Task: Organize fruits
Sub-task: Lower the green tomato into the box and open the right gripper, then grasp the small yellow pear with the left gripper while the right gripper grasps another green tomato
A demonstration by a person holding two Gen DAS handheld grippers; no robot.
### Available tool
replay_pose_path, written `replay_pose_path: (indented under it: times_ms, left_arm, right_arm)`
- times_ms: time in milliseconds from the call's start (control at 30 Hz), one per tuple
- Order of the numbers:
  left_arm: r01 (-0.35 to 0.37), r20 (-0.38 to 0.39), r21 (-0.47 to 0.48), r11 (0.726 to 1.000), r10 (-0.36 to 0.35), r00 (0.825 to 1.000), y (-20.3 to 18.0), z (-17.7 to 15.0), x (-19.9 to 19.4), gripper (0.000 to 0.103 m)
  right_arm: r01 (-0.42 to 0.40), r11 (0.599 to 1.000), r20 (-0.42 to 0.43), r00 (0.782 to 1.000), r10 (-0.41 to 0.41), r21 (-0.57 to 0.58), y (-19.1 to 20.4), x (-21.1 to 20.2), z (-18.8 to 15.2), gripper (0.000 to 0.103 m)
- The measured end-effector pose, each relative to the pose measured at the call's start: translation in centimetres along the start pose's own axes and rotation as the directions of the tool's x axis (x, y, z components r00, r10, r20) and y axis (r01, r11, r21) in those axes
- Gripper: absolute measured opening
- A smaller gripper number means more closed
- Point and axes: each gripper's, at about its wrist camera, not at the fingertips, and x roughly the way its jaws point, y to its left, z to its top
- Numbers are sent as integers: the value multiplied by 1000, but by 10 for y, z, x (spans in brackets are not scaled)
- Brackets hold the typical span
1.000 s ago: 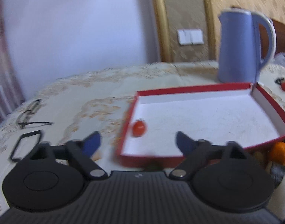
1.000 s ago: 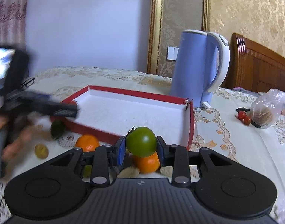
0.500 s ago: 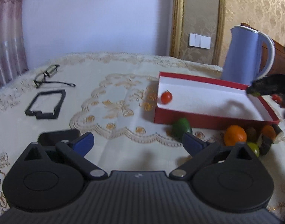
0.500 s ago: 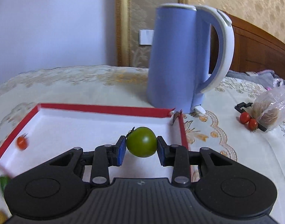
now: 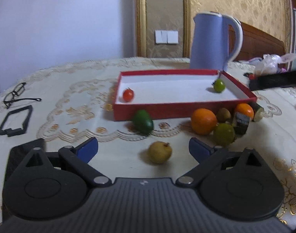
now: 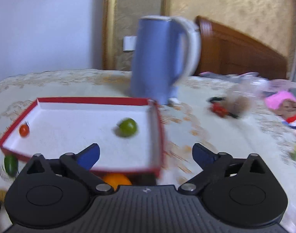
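On the table (image 5: 109, 81) your red tray (image 5: 167, 112) sits in front of the kettle (image 5: 210, 42). Green tomato (image 6: 128, 127) lies inside near the tray's right wall, red tomato (image 6: 24, 130) at the left wall. Outside the front edge: orange (image 5: 203, 120), avocado (image 5: 143, 121), yellow fruit (image 5: 160, 152). Your right claw (image 6: 146, 155) is opening, nothing between the jaws. Left claw (image 5: 143, 149) is wide, empty, yellow fruit just ahead.
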Motion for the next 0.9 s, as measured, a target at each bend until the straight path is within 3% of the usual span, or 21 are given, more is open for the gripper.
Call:
replay_pose_path:
  times_ms: [167,300,400,500,533,633,700,767,900]
  left_arm:
    - [-33,-61,34,999,36,997,-12,-1,11,100]
    - [-31,-72,35,999,34,997,-13,0,13,98]
    - [-39,-73,40,998,42,996,-14,1,16,95]
    - [-25,-104,29,999,28,994,-11,2,23,83]
    - [-23,-114,23,999,26,993,-11,2,25,75]
    - [-16,-116,6,1000,16,993,-8,1,27,66]
    - [-18,-110,9,1000,19,994,-8,1,26,52]
    - [2,-106,6,1000,-1,994,-8,2,25,28]
    - [-12,-83,18,1000,13,996,-11,0,22,27]
  right_arm:
    - [-70,996,159,985,61,50,-13,-55,-43,103]
    - [-143,988,110,985,136,59,-15,-54,-57,103]
    - [-150,986,106,984,142,72,-14,-51,-60,103]
    - [-162,984,113,982,154,66,-11,-53,-62,103]
    - [-162,985,122,980,155,50,-9,-54,-62,103]
    - [-147,989,149,979,141,26,-5,-62,-67,103]
    - [-157,987,156,976,152,23,-5,-63,-66,103]
    - [-175,984,149,974,169,27,-5,-62,-66,103]
    - [-171,985,152,974,167,12,-3,-63,-69,103]
